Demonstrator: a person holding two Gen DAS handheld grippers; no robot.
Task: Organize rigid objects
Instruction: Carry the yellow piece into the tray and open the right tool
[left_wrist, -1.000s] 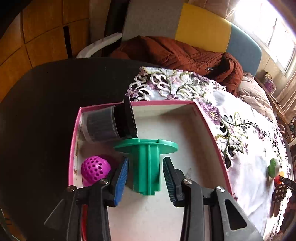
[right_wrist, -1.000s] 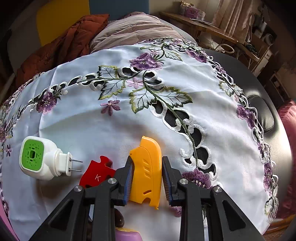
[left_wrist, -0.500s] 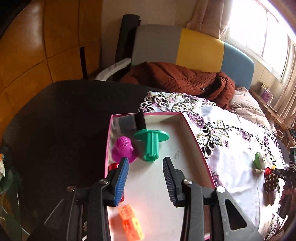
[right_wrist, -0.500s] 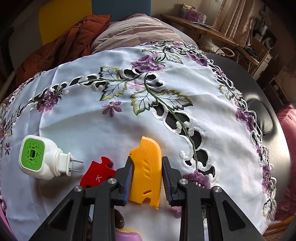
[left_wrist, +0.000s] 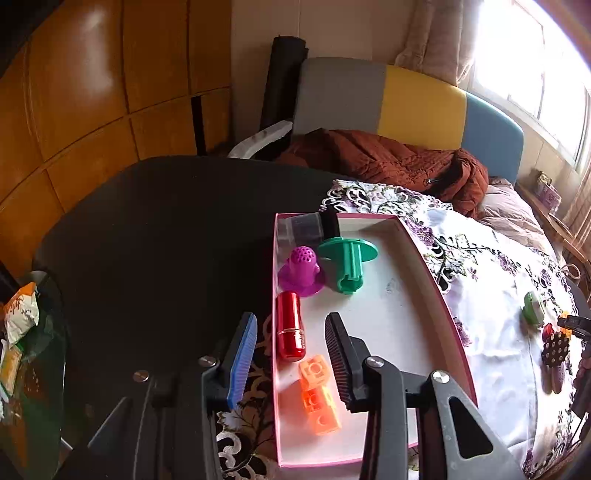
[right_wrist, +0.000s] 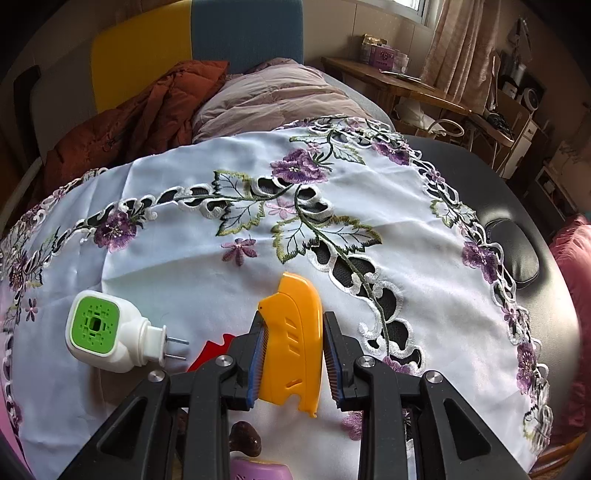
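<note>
Holding nothing, the left tongs (left_wrist: 291, 354) hang open above the near end of the pink box (left_wrist: 432, 280). Inside this box, from near to far, lie an orange block (left_wrist: 319, 402), a red capsule (left_wrist: 291, 330), a purple perforated piece (left_wrist: 302, 271), a green flanged piece (left_wrist: 349, 260) and a dark jar (left_wrist: 308, 227) at the far wall, so a good part of the sorting seems done. To the right of the box, on the embroidered cloth (right_wrist: 184, 258) of the table, the right tongs (right_wrist: 293, 356) are closed on a yellow plastic piece (right_wrist: 295, 332). Beside it a green-and-white plug-in device (right_wrist: 105, 332) and a red puzzle piece (right_wrist: 210, 350) wait to be moved.
</note>
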